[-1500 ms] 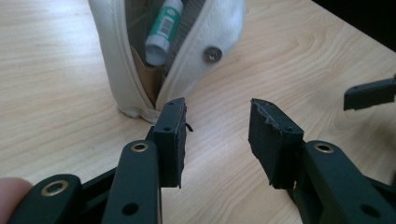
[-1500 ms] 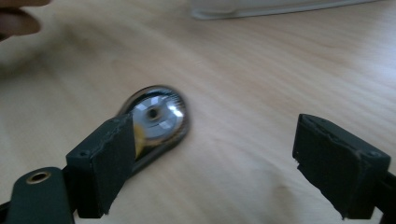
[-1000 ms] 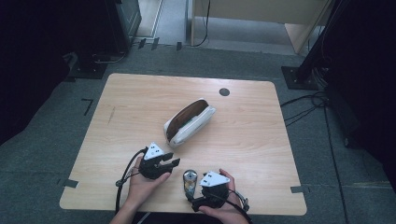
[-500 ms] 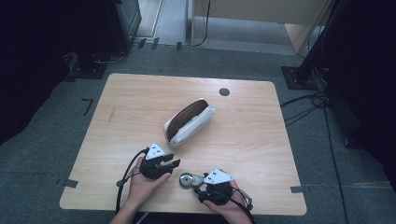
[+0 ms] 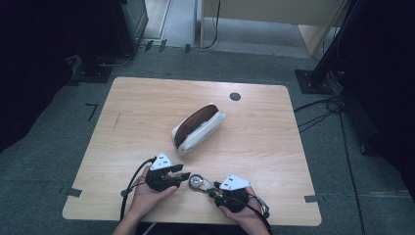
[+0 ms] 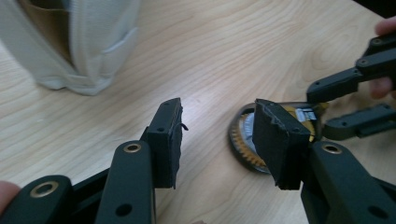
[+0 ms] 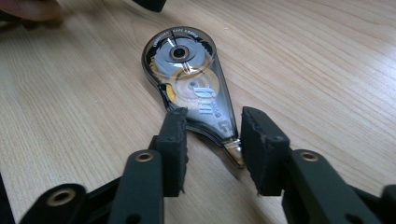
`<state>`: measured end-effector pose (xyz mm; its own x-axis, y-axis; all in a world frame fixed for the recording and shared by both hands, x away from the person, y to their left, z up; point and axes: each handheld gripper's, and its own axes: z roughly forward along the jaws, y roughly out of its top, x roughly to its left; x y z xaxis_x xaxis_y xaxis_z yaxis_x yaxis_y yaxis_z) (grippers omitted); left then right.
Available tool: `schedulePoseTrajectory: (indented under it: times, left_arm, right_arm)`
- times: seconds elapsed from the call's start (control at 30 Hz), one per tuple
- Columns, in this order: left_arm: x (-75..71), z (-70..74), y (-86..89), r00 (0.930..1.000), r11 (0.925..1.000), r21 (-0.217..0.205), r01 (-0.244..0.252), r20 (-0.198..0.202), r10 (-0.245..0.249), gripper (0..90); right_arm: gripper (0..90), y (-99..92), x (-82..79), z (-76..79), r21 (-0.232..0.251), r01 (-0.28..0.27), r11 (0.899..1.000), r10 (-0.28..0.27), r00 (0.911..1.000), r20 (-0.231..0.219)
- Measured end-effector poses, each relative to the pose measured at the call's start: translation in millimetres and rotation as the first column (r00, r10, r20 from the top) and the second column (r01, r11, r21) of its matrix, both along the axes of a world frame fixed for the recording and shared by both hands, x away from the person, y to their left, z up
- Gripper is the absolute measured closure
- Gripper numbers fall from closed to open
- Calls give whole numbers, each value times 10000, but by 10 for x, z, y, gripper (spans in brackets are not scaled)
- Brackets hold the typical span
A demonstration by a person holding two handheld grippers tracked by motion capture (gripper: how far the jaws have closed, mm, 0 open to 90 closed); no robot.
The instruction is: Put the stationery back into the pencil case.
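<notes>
Wooden table (image 5: 147, 112) spreads pale under everything you work on, with a small dark round hole (image 5: 235, 96) near its far edge. Near the middle lies a white pouch (image 5: 198, 128) with a brown inside, tipped on its side and well apart from your grippers.

Your left gripper (image 5: 182, 175) sits near the front edge of the table, held low in your left hand (image 5: 147, 193), pointing toward the other gripper. Its jaws stand apart with bare wood between them; they have just been opening a little and press on nothing. In the left gripper view (image 6: 217, 140), the round end of the correction tape roller (image 6: 247, 140) lies just beyond the right-hand jaw, partly hidden behind it, not between the pads.

Your right gripper (image 5: 208, 186), in your right hand (image 5: 244, 213), points toward the left one. Its jaws have just been closing. In the right gripper view (image 7: 212, 140) the narrow tail of the tape roller (image 7: 191, 79) lies flat on the wood between the two pads. The left pad touches the roller's side; the right pad stands just beside the tip, and you cannot tell that it presses yet.

Seen from the high view, the roller (image 5: 196, 181) rests flat between your two grippers, its round end next to the left one.
</notes>
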<state>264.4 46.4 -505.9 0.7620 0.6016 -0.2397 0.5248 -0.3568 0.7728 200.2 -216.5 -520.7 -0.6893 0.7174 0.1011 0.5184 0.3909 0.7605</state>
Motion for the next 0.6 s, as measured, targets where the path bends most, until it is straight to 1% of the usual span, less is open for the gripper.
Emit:
schedulePoseTrajectory:
  times: [0.1, 0.17, 0.27, 0.43, 0.53, 0.57, 0.6]
  left_arm:
    - [-8, -23, -32, 9998, 9998, 142, 167, -51, -166, 533]
    - [-12, -30, -42, 9995, 9994, 153, 308, -54, -307, 533]
    - [-20, -38, -62, 9985, 9984, 158, 545, -25, -545, 532]
    - [-31, -51, -98, 9969, 9963, 357, 788, 29, -790, 524]
    - [-44, -59, -117, 9955, 9948, 380, 942, 83, -946, 518]
    - [-49, -59, -122, 9955, 9942, 549, 923, 181, -934, 514]
    - [-52, -63, -127, 9959, 9943, 624, 859, 245, -876, 483]
  right_arm:
    - [704, -31, 15, 0, 41, -47, 10000, 47, 10000, -31]
    - [755, -53, 18, 1, 104, -30, 9999, 31, 9999, -132]
    - [814, -67, 27, -6, 168, -95, 9998, 98, 9999, -130]
    - [821, -64, 24, -8, 99, -146, 9998, 146, 9999, -53]
    - [825, -58, 20, -7, 88, -120, 9999, 120, 9999, -22]
    - [853, -58, 20, -6, 131, -108, 9999, 109, 9999, -58]
    - [883, -69, 18, -1, 254, -77, 9996, 79, 10000, -46]
